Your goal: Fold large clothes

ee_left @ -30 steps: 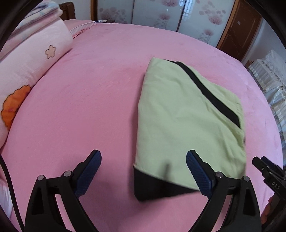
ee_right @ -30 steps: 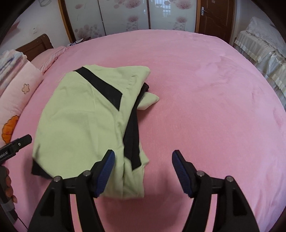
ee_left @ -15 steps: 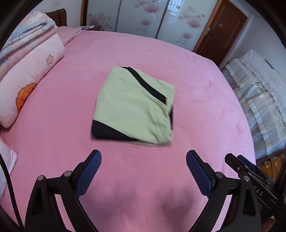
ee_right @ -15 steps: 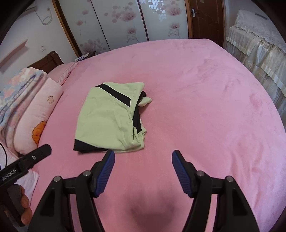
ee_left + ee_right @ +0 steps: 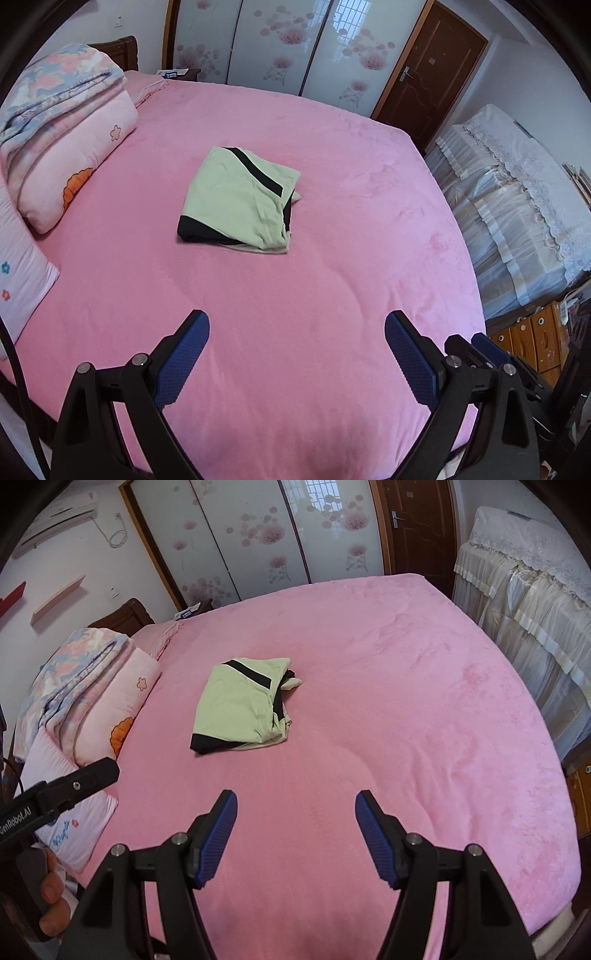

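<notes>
A light green garment with black trim (image 5: 240, 201) lies folded into a compact rectangle in the middle of the pink bed (image 5: 332, 184); the right wrist view shows it too (image 5: 242, 707). My left gripper (image 5: 297, 325) hangs open well back from it, above the bed's near edge, nothing between its blue pads. My right gripper (image 5: 296, 805) is likewise open and empty, far short of the garment. The left gripper's body (image 5: 62, 790) and a hand (image 5: 51, 893) show at the lower left of the right wrist view. The right gripper's tip (image 5: 480, 350) shows at the lower right of the left wrist view.
Folded quilts and pillows (image 5: 70, 136) are stacked along the bed's left side. A covered sofa (image 5: 517, 206) stands to the right, with wooden drawers (image 5: 535, 336) beside it. Sliding wardrobe doors (image 5: 258, 535) and a brown door (image 5: 428, 70) are behind the bed.
Both grippers have pulled back and up from the folded garment, which now looks small and far off. More of the bed and room has come into view. The garment lies still.
</notes>
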`<state>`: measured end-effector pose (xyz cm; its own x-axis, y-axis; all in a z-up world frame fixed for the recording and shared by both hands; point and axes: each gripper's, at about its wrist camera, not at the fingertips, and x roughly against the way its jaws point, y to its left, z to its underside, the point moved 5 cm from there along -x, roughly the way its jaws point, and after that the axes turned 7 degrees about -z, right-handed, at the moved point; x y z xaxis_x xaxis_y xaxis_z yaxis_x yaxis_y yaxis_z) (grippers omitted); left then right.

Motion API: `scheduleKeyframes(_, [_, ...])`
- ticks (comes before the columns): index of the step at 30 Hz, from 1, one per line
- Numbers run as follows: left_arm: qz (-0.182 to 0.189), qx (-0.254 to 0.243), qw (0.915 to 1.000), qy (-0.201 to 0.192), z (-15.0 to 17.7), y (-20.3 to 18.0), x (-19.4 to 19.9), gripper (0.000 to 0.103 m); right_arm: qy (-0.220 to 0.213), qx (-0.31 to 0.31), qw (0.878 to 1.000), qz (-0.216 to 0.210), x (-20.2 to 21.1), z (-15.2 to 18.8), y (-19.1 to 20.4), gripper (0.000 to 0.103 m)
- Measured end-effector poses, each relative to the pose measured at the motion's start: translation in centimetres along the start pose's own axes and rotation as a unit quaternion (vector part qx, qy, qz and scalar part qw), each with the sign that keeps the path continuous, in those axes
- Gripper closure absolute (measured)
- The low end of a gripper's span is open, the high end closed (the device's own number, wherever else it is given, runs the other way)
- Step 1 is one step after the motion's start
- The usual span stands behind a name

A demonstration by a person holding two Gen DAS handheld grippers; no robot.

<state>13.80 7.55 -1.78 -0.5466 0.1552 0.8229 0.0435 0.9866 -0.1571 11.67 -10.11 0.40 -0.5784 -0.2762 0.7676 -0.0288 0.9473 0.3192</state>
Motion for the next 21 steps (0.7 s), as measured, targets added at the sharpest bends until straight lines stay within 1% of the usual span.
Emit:
scheduleKeyframes(2, [-0.009,-0.003,0.9999,-0.001,1.3,-0.4,1.0,0.008,-0.001,0.008,1.0,0.003,1.5,0.9,-0.1,0.036])
scheduleKeyframes(5, [-0.023,-0.005,0.9997,0.0,4.0,-1.3,2.5,0.008,-0.001,0.015,1.0,0.005,3.2,2.5,-0.2,0.036])
scheduleKeyframes(8, [-0.043,-0.018,0.9989,0.0,6.6,-2.1,3.3,0.008,-0.001,0.019,1.0,0.006,4.4,4.1,-0.4,0.036])
scheduleKeyframes(10, [-0.055,-0.033,0.9979,-0.001,8.2,-2.7,3.5,0.008,0.0,0.025,1.0,0.014,4.8,5.2,-0.6,0.036])
scheduleKeyframes(13, [-0.077,-0.043,0.9961,-0.002,10.6,-3.4,3.9,0.008,0.002,0.029,0.999,0.021,5.6,7.0,-1.1,0.036])
scheduleKeyframes(17, [-0.08,-0.043,0.9958,0.007,12.8,-4.1,4.4,0.008,0.008,0.028,0.999,0.033,6.7,9.2,-1.9,0.036])
scheduleKeyframes(21, [-0.081,-0.039,0.996,0.005,14.5,-4.5,5.3,0.008,0.008,0.038,0.999,0.038,7.5,10.6,-2.2,0.036])
